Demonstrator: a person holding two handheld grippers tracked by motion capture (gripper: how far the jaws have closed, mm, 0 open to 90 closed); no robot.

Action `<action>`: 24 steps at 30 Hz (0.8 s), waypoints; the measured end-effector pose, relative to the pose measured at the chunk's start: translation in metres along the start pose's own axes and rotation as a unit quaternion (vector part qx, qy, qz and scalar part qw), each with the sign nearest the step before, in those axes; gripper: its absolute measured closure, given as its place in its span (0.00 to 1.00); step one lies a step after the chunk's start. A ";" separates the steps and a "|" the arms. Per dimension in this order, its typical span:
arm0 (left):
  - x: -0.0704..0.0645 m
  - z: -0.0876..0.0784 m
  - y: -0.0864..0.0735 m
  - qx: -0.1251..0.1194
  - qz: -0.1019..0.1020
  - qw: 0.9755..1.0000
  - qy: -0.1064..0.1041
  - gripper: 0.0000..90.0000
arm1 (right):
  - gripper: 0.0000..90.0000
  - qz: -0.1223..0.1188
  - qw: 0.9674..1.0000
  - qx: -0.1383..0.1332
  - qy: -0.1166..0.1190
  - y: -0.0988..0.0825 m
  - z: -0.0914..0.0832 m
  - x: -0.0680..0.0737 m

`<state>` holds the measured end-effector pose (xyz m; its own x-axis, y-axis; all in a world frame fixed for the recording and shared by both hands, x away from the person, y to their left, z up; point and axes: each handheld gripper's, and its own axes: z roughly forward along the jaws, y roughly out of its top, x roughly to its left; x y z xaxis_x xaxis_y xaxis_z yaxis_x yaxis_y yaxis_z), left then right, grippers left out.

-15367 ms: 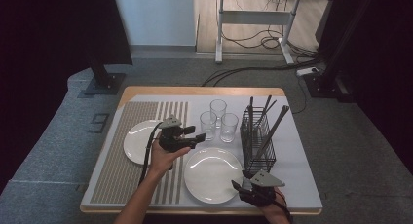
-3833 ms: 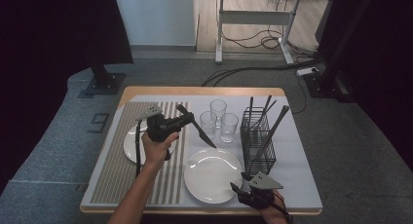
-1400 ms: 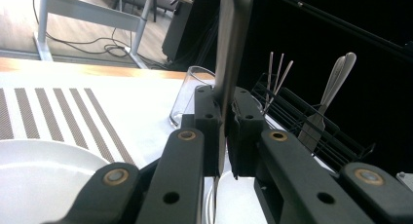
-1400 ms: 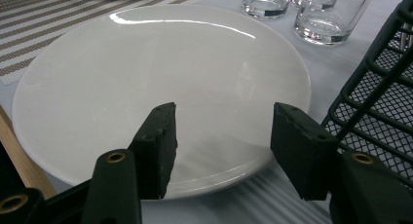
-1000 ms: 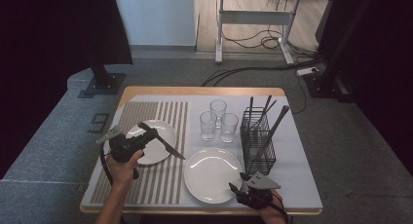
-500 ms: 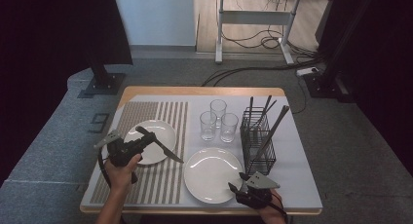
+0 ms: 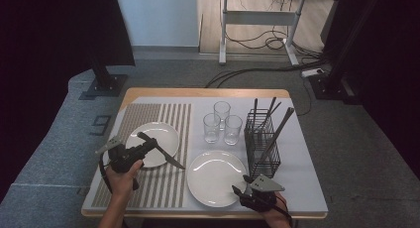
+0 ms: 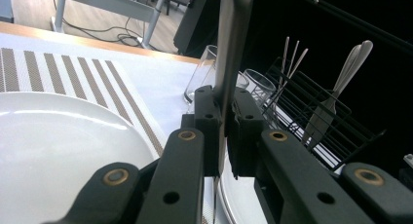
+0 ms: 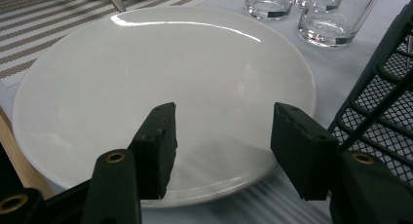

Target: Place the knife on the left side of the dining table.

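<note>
My left gripper (image 7: pixel 144 147) is shut on a table knife (image 7: pixel 169 159), holding it over the near edge of the left white plate (image 7: pixel 161 133). The knife's blade points right, over the striped placemat (image 7: pixel 148 188). In the left gripper view the pads (image 8: pixel 210 131) clamp the knife's metal shaft (image 8: pixel 233 44), with the left white plate (image 8: pixel 58 146) below. My right gripper (image 7: pixel 239 192) rests at the table's front edge with jaws apart. In the right gripper view my right gripper (image 9: pixel 223 146) is open at the rim of the second white plate (image 9: pixel 170 63), with nothing between the pads.
Three empty glasses (image 7: pixel 221 123) stand behind the right plate (image 7: pixel 213 178). A black wire cutlery basket (image 7: pixel 262 143) with several utensils stands at the right, close beside the right gripper. The wire basket (image 9: pixel 389 102) fills the right edge there.
My left gripper has drifted slightly toward the front of the table with the knife still in it. The right gripper has not moved.
</note>
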<state>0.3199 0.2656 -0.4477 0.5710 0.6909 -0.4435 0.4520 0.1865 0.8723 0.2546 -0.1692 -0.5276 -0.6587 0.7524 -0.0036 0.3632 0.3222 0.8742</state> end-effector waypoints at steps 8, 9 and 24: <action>-0.001 -0.005 -0.003 -0.002 -0.002 1.000 0.002 0.93 | 0.48 0.001 1.000 0.000 0.000 0.000 0.000 0.000; -0.001 -0.005 -0.003 -0.002 -0.002 1.000 0.002 0.93 | 0.48 0.001 1.000 0.000 0.000 0.000 0.000 0.000; 0.003 -0.017 -0.012 -0.006 -0.017 1.000 0.013 0.93 | 0.48 0.007 1.000 -0.009 -0.004 0.001 -0.002 -0.001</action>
<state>0.3045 0.2778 -0.4564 0.5381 0.7015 -0.4674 0.4628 0.2176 0.8594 0.2543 -0.1701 -0.5256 -0.6485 0.7612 0.0060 0.3608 0.3004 0.8830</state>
